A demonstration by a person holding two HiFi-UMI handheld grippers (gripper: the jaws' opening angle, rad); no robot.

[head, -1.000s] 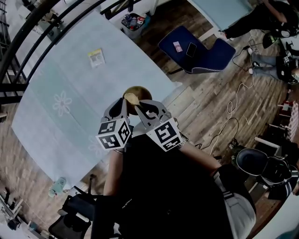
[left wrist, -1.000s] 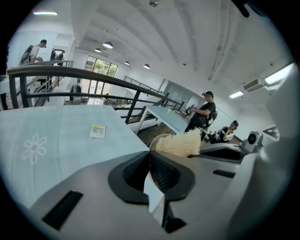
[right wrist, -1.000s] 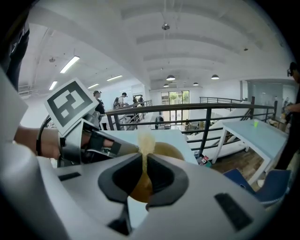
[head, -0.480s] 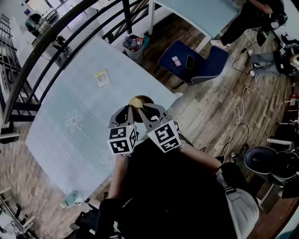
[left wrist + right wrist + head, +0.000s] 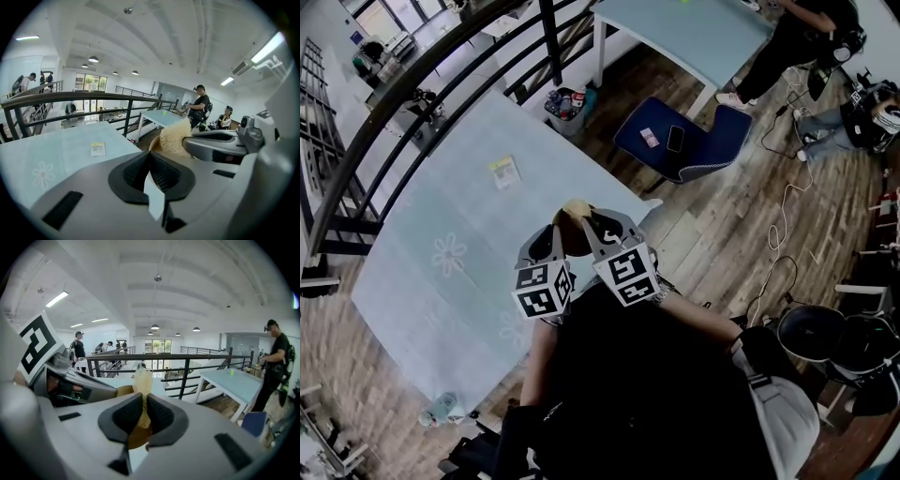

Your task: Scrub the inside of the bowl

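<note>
A pale blue table with flower print (image 5: 441, 216) carried a small yellow paper label (image 5: 502, 172). Above its near edge, the left gripper (image 5: 151, 159) had its jaws drawn tight together on the rim of a round brown wooden bowl (image 5: 153, 143), holding it tilted. A pale yellow fibrous scrubber (image 5: 142, 380) sat inside the bowl, pinched between the narrow jaws of the right gripper (image 5: 143, 411). Further right, well apart, a dark blue cushioned chair (image 5: 712, 141) stood on the wooden floor.
</note>
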